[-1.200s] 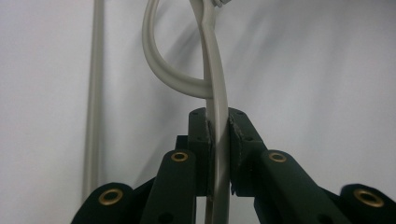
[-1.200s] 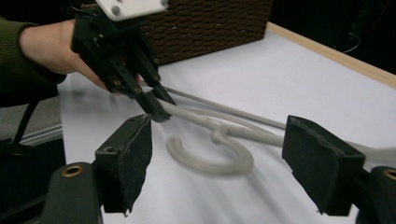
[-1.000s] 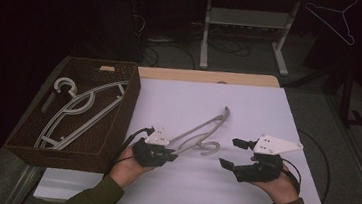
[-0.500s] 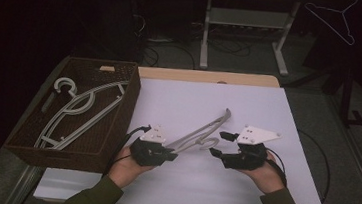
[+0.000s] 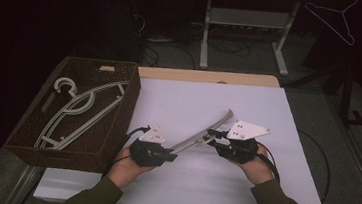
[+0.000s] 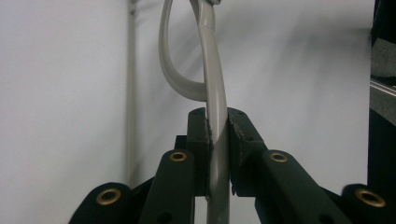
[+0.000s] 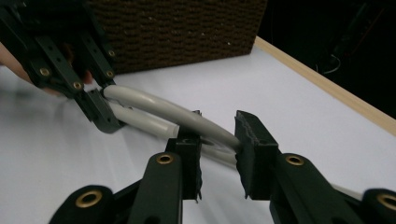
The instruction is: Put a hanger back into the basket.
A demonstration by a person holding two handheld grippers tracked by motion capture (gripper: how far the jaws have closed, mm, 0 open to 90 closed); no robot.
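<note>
Grey plastic hanger lies low over the white bench, roughly mid-surface, just right of the wicker basket. Long axis runs on a diagonal in the high view: near end down-left at the left gripper, far end up-right, its flattened tip pointing toward the bench's far right. Left gripper is clenched on the hanger: in the left gripper view the pads press both sides of the grey bar, which runs straight up between them, with a curved loop branching off to its left. Right gripper meets the hanger about midway along its length; its jaws have just been closing, and in the right gripper view the curved grey bar passes between them. One pad looks to touch the bar; a gap shows on the other side, so not yet a firm grasp. The same view shows the left gripper farther off, holding the bar's other end, basket wall behind it. Basket is dark brown, rectangular, at the bench's left edge; inside lie more grey hangers, hook toward the far end, stacked lengthwise. A wire hanger hangs in the dark background at far right.
</note>
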